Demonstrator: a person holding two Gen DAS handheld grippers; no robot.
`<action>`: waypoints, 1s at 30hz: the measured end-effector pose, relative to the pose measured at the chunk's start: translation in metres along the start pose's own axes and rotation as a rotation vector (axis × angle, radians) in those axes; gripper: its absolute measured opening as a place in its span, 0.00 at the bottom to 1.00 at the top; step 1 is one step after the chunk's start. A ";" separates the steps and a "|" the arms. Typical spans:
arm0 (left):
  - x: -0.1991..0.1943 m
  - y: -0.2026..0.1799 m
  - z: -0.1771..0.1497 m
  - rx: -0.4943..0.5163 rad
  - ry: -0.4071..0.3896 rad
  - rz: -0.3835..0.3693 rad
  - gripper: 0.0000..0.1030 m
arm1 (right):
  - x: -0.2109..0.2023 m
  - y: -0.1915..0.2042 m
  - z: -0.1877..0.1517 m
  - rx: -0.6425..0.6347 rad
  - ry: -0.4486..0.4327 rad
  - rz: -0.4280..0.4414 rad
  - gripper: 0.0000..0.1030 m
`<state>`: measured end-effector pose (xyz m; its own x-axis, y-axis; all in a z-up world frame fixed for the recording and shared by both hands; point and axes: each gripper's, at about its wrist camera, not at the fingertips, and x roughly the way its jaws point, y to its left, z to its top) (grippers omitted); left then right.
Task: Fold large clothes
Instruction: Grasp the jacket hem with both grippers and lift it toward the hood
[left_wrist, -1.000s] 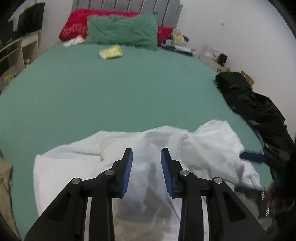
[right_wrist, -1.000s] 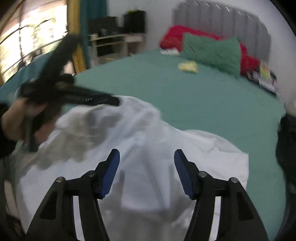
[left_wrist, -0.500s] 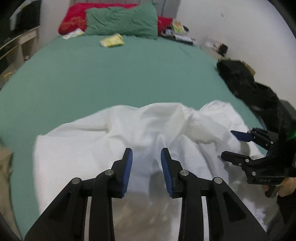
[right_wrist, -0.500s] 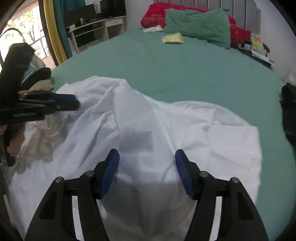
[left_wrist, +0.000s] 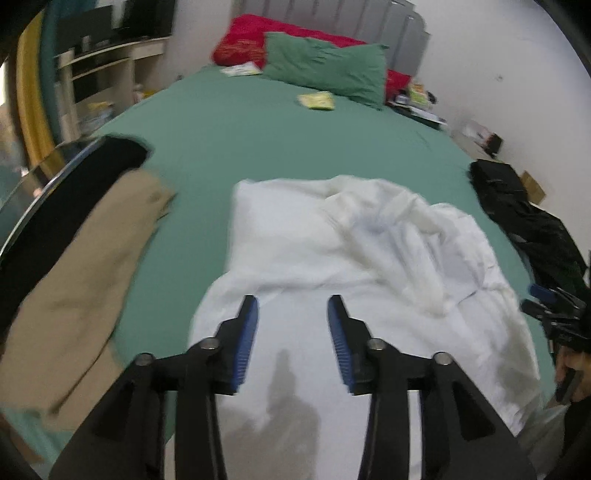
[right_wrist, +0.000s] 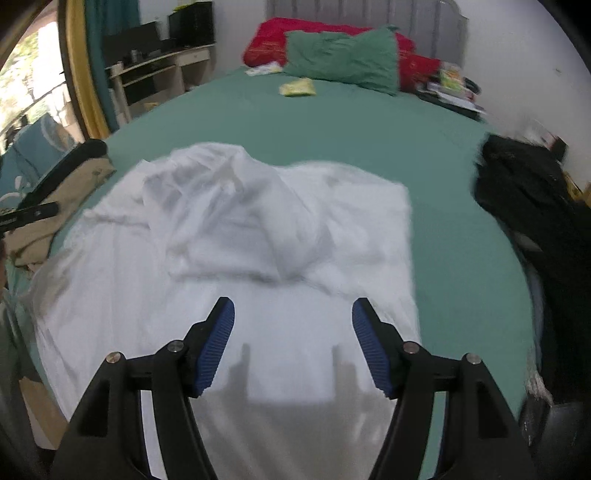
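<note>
Bed: the green bed (left_wrist: 229, 122) carries everything; you work at its near end, with the pillows well away at the headboard.

White garment: the white garment (left_wrist: 332, 266) lies crumpled across the bed's near half, flat toward you and bunched into ridges at the far side.

Handling: you should expect thin, light, limp cloth that slides easily on the sheet and keeps no shape. A pinch on the heaped middle would likely drag several layers, so take it by a single edge or a corner: the far left corner (left_wrist: 243, 188) and the right-hand edge (right_wrist: 406, 229) look cleanest.

Neighbours: a beige garment (left_wrist: 81, 280) lies just beside it on the left, a black garment (right_wrist: 524, 206) near its right side. Keep both out of your pinch.

Left gripper: your left gripper (left_wrist: 291, 321) hangs over the flat near part, jaws opening, nothing between the pads.

Right gripper: your right gripper (right_wrist: 293, 321) hangs over the near hem, jaws opening wider, also empty.

Change, left view: a second ago your left fingers stood closer together over the garment's middle; now the view sits further left, and the beige garment fills that side.

Change, right view: the tall ridge of cloth has sunk into a lower heap, and your left gripper has retreated to the picture's left edge.
</note>
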<state>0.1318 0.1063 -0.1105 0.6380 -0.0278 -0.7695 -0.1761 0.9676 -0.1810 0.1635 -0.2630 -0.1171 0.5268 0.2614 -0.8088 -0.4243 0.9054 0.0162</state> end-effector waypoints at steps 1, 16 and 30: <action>-0.004 0.007 -0.009 -0.015 0.000 0.020 0.46 | -0.005 -0.005 -0.010 0.017 0.012 -0.015 0.66; -0.001 0.051 -0.099 -0.075 0.176 0.139 0.63 | -0.008 -0.061 -0.118 0.286 0.177 -0.025 0.66; -0.014 0.031 -0.121 -0.027 0.235 0.057 0.07 | -0.023 -0.041 -0.149 0.351 0.203 0.083 0.08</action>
<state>0.0266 0.1060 -0.1800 0.4354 -0.0338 -0.8996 -0.2293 0.9622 -0.1471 0.0589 -0.3561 -0.1865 0.3307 0.2987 -0.8952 -0.1638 0.9524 0.2572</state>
